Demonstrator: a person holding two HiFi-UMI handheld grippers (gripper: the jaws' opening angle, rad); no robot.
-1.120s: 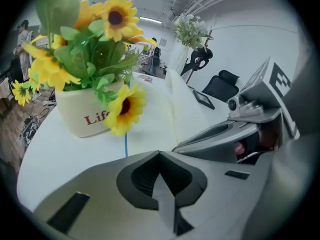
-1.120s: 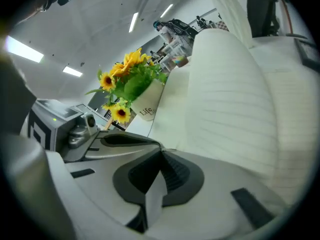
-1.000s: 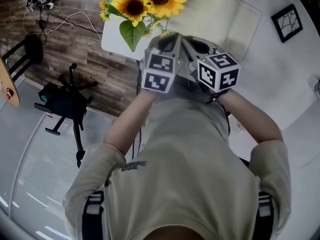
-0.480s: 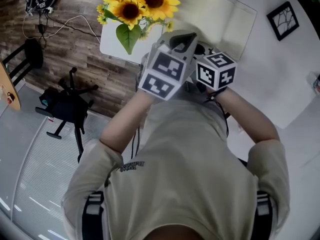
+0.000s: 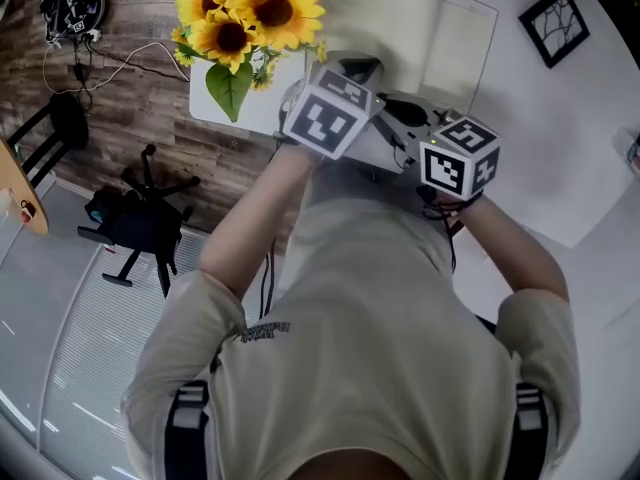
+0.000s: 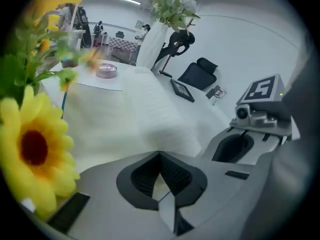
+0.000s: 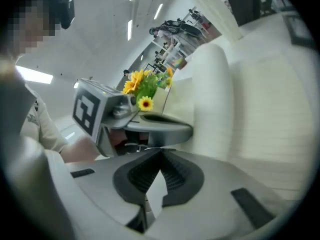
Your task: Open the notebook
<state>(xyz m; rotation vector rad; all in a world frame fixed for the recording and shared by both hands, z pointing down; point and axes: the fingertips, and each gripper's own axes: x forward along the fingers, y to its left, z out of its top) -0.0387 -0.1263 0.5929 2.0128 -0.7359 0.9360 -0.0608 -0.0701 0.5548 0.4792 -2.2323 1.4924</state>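
Note:
The notebook (image 5: 420, 28) lies open on the white table (image 5: 590, 138), its cream pages facing up. My left gripper (image 5: 358, 68) hovers at the notebook's near edge, beside the sunflowers (image 5: 240, 18); its jaws are shut with nothing between them. In the left gripper view the pages (image 6: 130, 114) spread out just beyond the left gripper (image 6: 160, 154). My right gripper (image 5: 398, 106) sits a little nearer and to the right, also shut and empty. The right gripper view has the right gripper (image 7: 160, 151) low in front, the pages (image 7: 270, 104) at the right and a curled leaf (image 7: 212, 94).
A black picture frame (image 5: 552, 23) lies on the table beyond the notebook. The table edge runs just left of the sunflowers, with wooden floor and a black stand (image 5: 135, 218) below. A pink round tin (image 6: 106, 70) and a tall white vase (image 6: 155, 39) stand farther back.
The left gripper has swung up and toward the notebook's near edge. The right gripper has drawn away to the right and nearer me. The notebook has stayed open.

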